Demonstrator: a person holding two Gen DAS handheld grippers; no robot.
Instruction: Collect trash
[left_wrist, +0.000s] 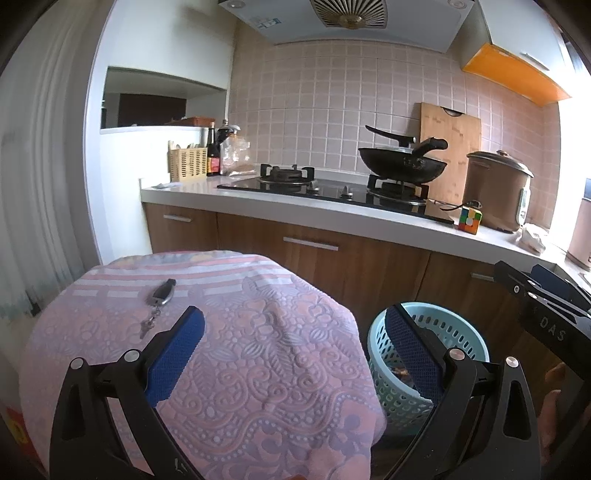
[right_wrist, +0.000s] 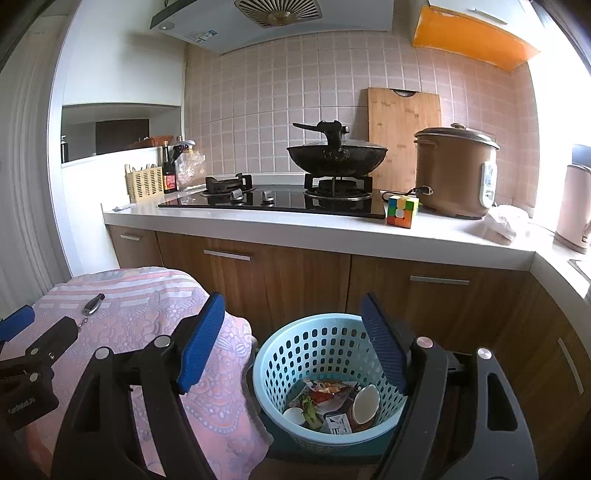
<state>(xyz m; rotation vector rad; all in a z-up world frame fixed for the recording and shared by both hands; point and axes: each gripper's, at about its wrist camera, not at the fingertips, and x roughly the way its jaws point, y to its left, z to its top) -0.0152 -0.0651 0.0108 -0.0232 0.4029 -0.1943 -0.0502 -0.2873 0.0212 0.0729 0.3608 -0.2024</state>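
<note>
A light blue perforated trash basket (right_wrist: 295, 350) stands on the floor by the cabinets and also shows in the left wrist view (left_wrist: 461, 332). It holds trash (right_wrist: 332, 402): wrappers, eggshell halves, a small carton, green scraps. My right gripper (right_wrist: 293, 336) is open and empty above the basket. My left gripper (left_wrist: 295, 347) is open and empty above a table under a pink patterned cloth (left_wrist: 240, 350), left of the basket. A car key with a keyring (left_wrist: 160, 295) lies on the cloth.
A white counter (right_wrist: 295, 229) carries a gas hob, a black wok (right_wrist: 336, 157), a cutting board, a brown rice cooker (right_wrist: 454, 173), a Rubik's cube (right_wrist: 402, 210), a crumpled white bag (right_wrist: 502, 225), bottles and a utensil basket (right_wrist: 144, 184). Wooden cabinets (right_wrist: 258, 280) stand below.
</note>
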